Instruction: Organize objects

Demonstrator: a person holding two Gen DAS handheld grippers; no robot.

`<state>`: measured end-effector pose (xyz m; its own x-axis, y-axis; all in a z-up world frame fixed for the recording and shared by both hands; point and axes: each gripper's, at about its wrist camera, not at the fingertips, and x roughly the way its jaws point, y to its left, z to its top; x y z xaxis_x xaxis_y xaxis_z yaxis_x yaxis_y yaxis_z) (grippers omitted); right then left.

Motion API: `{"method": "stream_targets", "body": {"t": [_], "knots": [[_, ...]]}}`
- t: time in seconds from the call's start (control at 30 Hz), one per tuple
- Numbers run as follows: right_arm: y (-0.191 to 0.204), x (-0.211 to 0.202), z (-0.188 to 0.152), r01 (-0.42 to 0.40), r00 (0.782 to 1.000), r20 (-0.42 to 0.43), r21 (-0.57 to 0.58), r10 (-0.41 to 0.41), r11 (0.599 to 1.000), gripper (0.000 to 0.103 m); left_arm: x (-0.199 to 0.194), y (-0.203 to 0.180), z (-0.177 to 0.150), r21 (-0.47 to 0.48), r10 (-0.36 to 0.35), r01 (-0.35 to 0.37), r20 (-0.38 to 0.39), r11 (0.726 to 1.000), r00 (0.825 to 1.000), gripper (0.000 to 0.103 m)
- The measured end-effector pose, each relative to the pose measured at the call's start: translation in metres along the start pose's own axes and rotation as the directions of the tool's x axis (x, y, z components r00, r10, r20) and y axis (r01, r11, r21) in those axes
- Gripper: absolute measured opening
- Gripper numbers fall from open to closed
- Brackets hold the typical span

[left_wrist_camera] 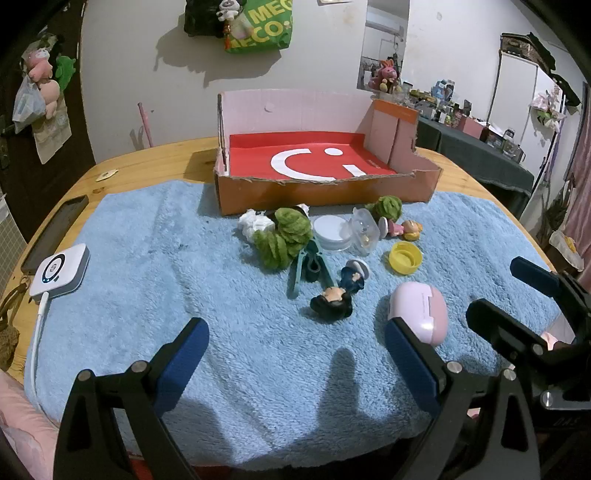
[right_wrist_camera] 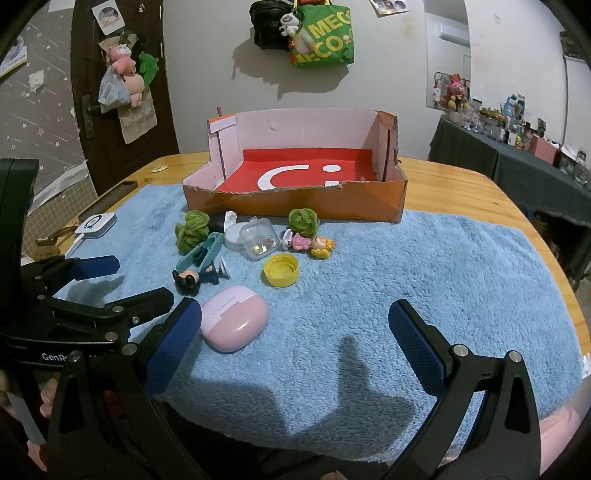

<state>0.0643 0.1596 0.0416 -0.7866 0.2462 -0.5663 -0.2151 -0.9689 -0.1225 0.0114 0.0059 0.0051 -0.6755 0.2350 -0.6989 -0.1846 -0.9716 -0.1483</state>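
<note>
Small objects lie on a blue towel (left_wrist_camera: 147, 258) before an open cardboard box (left_wrist_camera: 325, 192) with a red floor. A pink earbud case (left_wrist_camera: 419, 312) (right_wrist_camera: 234, 319) is nearest. Behind it lie a dark-haired figurine (left_wrist_camera: 338, 295) (right_wrist_camera: 192, 278), teal clippers (left_wrist_camera: 308, 266), a yellow cap (left_wrist_camera: 404, 257) (right_wrist_camera: 280, 270), a clear plastic case (left_wrist_camera: 364, 230) (right_wrist_camera: 258, 240), a white round tin (left_wrist_camera: 330, 232), green yarn scrunchies (left_wrist_camera: 286, 236) and a pink-and-yellow figurine (right_wrist_camera: 314, 244). My left gripper (left_wrist_camera: 295, 350) is open and empty near the towel's front. My right gripper (right_wrist_camera: 295, 332) is open and empty, its left finger beside the pink case.
A white device (left_wrist_camera: 61, 273) with a cable and a dark phone (left_wrist_camera: 55, 232) lie at the table's left edge. The wooden table (left_wrist_camera: 147, 155) extends behind the box. A green bag (right_wrist_camera: 325, 35) hangs on the wall. A cluttered side table (right_wrist_camera: 517, 147) stands at the right.
</note>
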Motion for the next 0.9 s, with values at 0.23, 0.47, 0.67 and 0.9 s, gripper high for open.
{"method": "stream_targets", "body": {"t": [0.23, 0.47, 0.67, 0.9], "knots": [[0.001, 0.000, 0.000, 0.009, 1.000, 0.001, 0.001, -0.009, 1.000, 0.103, 0.000, 0.000, 0.000, 0.001, -0.005, 0.005, 0.000, 1.000, 1.000, 0.098], [0.001, 0.001, -0.001, 0.017, 1.000, -0.003, 0.004, -0.017, 1.000, 0.103, 0.000, 0.002, 0.000, -0.001, -0.005, 0.005, -0.001, 1.000, 1.000, 0.098], [0.002, 0.007, -0.005, 0.014, 1.000, -0.025, -0.001, -0.014, 1.000, 0.103, 0.007, 0.015, 0.002, -0.027, -0.001, 0.000, -0.019, 1.000, 1.000, 0.096], [0.013, 0.020, -0.011, -0.014, 0.998, -0.062, -0.027, 0.012, 1.000, 0.103, 0.014, 0.021, 0.005, -0.043, -0.050, 0.048, -0.034, 0.998, 0.998, 0.093]]}}
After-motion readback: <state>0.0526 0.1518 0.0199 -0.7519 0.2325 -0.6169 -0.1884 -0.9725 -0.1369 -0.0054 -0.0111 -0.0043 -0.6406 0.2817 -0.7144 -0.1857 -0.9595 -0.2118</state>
